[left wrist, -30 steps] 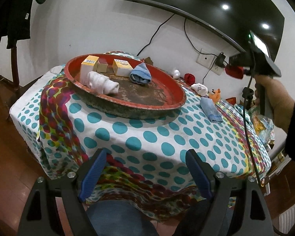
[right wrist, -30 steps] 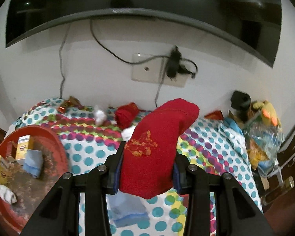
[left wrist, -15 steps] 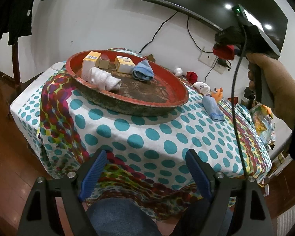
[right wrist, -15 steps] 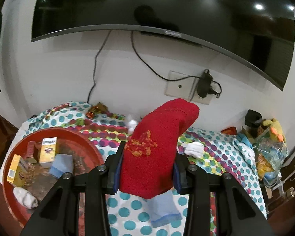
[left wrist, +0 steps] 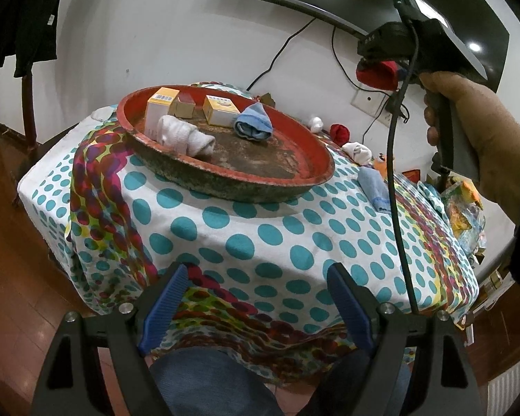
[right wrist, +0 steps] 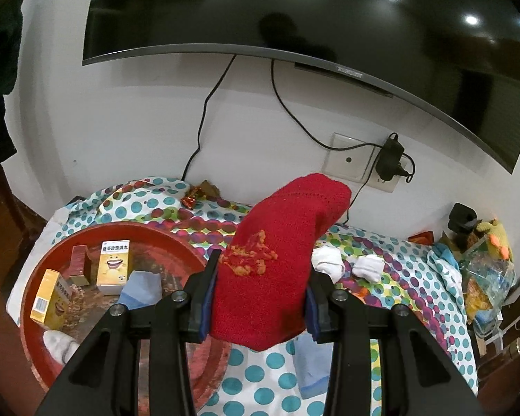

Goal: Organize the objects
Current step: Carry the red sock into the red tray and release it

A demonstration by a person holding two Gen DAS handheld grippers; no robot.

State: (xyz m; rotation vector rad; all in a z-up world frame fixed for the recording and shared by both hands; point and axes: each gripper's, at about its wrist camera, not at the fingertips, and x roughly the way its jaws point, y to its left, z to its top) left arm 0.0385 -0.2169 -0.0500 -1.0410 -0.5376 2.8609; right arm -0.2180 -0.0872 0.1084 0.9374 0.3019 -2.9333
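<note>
Dotted teal-and-white cloth surface (left wrist: 260,235), round red tray (right wrist: 34,298) at its left. Right claw (right wrist: 258,298) clamped on rolled red knitted sock (right wrist: 274,260), above tray's rim; left claw (left wrist: 256,305) wide, empty. Best carried over bare tray floor beside folded blue sock (right wrist: 140,289), lowered, then released.

This is a lived-in room of a home, likely a sitting room or bedroom. A large dark curved flat-screen television (right wrist: 329,17) hangs on a white plastered wall (right wrist: 138,121), its black cables trailing to a white wall socket plate (right wrist: 350,163) with a black charger plugged in. Below stands a table under a white cloth with teal polka dots (left wrist: 260,235), the floor is reddish-brown polished wood (left wrist: 14,277), and dark garments (left wrist: 17,10) hang at one side.
</note>
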